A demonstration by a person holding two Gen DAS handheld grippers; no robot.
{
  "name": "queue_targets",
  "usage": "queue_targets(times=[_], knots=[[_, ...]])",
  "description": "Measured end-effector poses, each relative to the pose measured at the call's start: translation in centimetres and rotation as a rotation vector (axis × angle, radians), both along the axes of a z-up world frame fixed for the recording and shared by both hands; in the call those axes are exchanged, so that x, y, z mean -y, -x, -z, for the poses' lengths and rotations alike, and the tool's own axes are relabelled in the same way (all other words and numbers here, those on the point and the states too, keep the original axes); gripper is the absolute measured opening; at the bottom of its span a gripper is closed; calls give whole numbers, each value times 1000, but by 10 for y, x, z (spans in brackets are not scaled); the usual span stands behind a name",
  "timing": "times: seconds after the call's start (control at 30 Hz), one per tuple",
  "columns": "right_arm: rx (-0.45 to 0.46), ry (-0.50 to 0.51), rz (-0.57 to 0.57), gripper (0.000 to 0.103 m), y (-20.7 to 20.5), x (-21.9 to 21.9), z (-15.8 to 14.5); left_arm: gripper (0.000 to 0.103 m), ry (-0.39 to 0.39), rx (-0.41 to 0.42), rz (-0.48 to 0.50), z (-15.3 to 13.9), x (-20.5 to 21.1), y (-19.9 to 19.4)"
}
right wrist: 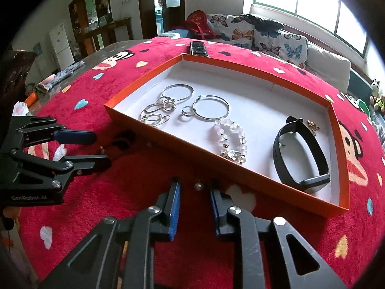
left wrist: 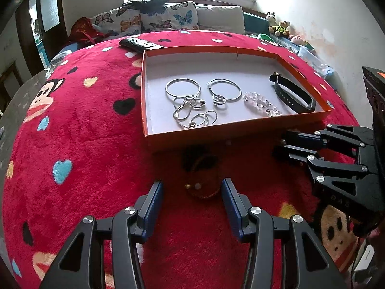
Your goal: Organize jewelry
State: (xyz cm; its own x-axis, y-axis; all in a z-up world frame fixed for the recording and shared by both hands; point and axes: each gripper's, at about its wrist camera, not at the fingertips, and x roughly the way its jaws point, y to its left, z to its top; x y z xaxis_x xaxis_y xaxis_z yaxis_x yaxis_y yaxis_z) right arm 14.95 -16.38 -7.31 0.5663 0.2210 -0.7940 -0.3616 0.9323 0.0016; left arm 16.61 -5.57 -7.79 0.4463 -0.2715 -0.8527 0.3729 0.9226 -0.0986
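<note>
A small pearl-drop earring (right wrist: 197,186) lies on the red plush heart-print blanket (right wrist: 134,187), just outside the near wall of the shallow orange cardboard tray (right wrist: 240,180) where the other jewelry sits. The right gripper (right wrist: 195,193) stands over it with the pearl between its blue pads, jaws narrowed but a gap showing on each side, so nothing is pinched yet. From here I'd worry the pads catch pile instead of the pearl, or nudge it deeper into the fuzz or under the tray wall.

To the left, a brown bead bracelet (left wrist: 202,183) lies on the blanket between the fingers of the left gripper (left wrist: 191,201), which is about half open and holds nothing. A low close there could snag fabric too.

Inside the tray the silver hoops and tangled chain (left wrist: 190,106), clear crystal bracelet (left wrist: 261,103) and black wristband (left wrist: 294,94) lie close together; a careless drop could tangle them.
</note>
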Motion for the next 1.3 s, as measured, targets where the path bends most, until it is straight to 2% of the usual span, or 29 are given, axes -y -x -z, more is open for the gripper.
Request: queue_targets(times=[0.4, 0.6, 0.77, 0.97, 1.1, 1.3], knots=[[-4, -7, 3, 11, 1, -4, 0, 52, 9, 5, 19, 1, 2, 1], [-12, -27, 3, 10, 3, 0, 0, 52, 43, 13, 51, 0, 1, 3], [-12, -33, 0, 10, 5, 1, 0, 51, 34, 28, 80, 1, 4, 4], [-16, -45, -3, 10, 7, 4, -1, 37, 46, 25, 95, 3, 8, 0], [-19, -49, -6, 10, 8, 5, -1, 22, 45, 30, 116, 3, 14, 2], [-20, -47, -18, 10, 16, 5, -2, 10, 42, 33, 122, 1, 17, 10]])
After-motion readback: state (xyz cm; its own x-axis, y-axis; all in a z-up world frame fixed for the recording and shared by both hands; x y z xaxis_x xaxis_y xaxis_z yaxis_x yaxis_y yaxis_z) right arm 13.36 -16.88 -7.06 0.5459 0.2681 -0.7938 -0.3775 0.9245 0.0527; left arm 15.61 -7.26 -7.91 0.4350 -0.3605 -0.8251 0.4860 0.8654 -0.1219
